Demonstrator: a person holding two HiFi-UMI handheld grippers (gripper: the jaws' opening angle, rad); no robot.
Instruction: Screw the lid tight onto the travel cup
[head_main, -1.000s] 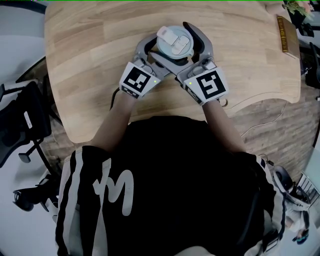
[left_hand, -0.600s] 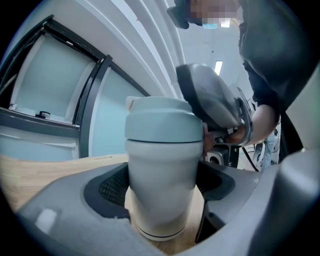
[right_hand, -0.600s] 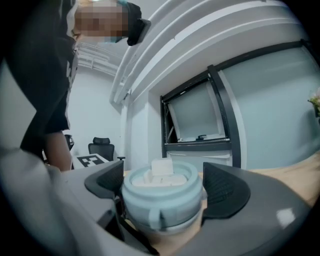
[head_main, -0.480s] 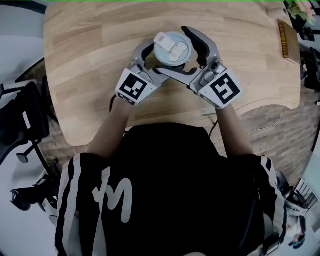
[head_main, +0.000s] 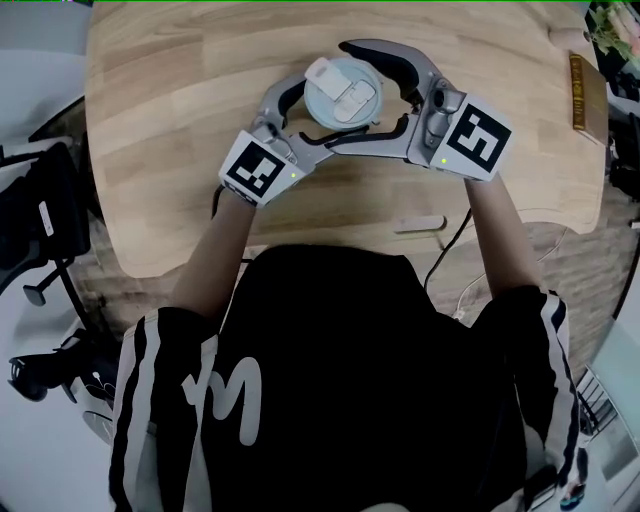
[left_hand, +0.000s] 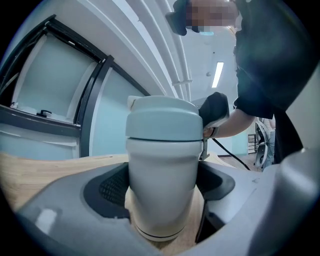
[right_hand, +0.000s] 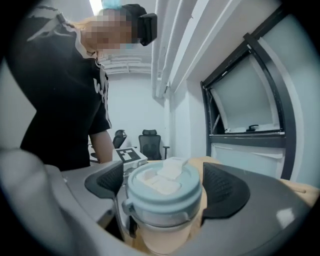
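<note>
A pale travel cup stands upright on the wooden table (head_main: 170, 120), its light blue lid (head_main: 340, 88) with a white flip tab on top. My left gripper (head_main: 322, 112) comes in low from the left and is shut on the cup's white body (left_hand: 162, 190); both dark pads press its sides. My right gripper (head_main: 352, 95) reaches in from the right at lid height. Its jaws curve around the lid (right_hand: 162, 187) with a gap on each side, so it is open. The left gripper view shows the lid (left_hand: 162, 120) sitting level on the cup.
A brown wooden block (head_main: 585, 90) lies at the table's right edge. A small white strip (head_main: 420, 223) rests near the front edge, with a cable (head_main: 452, 255) hanging below it. Office chairs (head_main: 40, 230) stand on the floor to the left.
My right gripper has swung round the cup from the near side to the right side, its marker cube moving right and away from me. The cup and left gripper shifted slightly.
</note>
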